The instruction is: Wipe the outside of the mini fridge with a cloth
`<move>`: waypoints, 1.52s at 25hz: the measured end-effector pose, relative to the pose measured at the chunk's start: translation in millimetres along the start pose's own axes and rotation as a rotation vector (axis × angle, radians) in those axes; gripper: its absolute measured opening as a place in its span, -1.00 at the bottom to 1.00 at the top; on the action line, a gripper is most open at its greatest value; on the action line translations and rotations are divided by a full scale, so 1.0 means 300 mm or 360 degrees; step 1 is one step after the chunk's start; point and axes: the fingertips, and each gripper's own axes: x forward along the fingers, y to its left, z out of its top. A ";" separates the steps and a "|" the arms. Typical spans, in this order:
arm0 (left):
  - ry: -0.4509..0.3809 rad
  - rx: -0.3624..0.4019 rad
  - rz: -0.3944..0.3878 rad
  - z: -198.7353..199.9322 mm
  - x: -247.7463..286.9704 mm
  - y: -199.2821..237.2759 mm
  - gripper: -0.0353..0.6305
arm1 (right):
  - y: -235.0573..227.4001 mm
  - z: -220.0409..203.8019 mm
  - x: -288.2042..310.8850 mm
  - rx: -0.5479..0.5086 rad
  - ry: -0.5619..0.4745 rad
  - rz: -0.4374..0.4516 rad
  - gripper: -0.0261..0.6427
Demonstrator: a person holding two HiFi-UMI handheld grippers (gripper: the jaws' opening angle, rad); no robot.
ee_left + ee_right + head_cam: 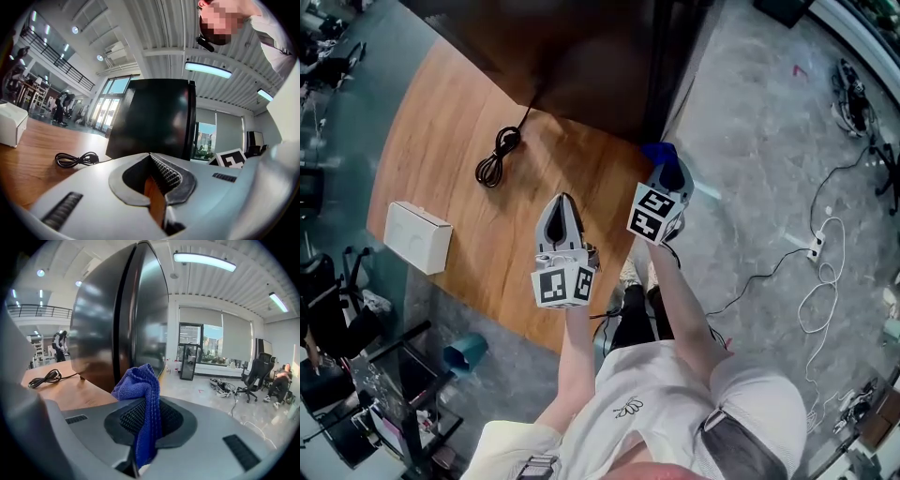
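Clamped tight, the right gripper's [146,405] jaws pinch a blue cloth [139,383], which bunches up above them at the middle of the right gripper view (close to the fridge's front edge; contact cannot be told). The black mini fridge [581,56] stands at the top centre of the head view on a wooden table [431,159]. At the frame's centre the left gripper [562,201] hangs over the table, jaws together on nothing. A coiled black cable [497,157] lies to its upper left, and a white box [418,236] sits at the left.
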 end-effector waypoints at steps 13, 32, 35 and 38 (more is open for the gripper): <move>-0.0092 0.0098 0.0009 0.282 -0.124 -0.159 -0.88 | 0.014 0.342 -0.423 -0.0031 -0.0379 0.0514 -0.74; -0.0328 0.0343 0.0182 0.571 -0.420 -0.262 -0.88 | 0.176 0.513 -0.956 -0.0193 -0.0759 0.1414 -0.74; -0.0331 0.0355 0.0198 0.570 -0.420 -0.248 -0.88 | 0.207 0.508 -0.964 -0.0237 -0.0748 0.1442 -0.74; -0.0351 0.0360 0.0197 0.574 -0.413 -0.238 -0.88 | 0.229 0.498 -0.969 -0.0251 -0.0727 0.1478 -0.74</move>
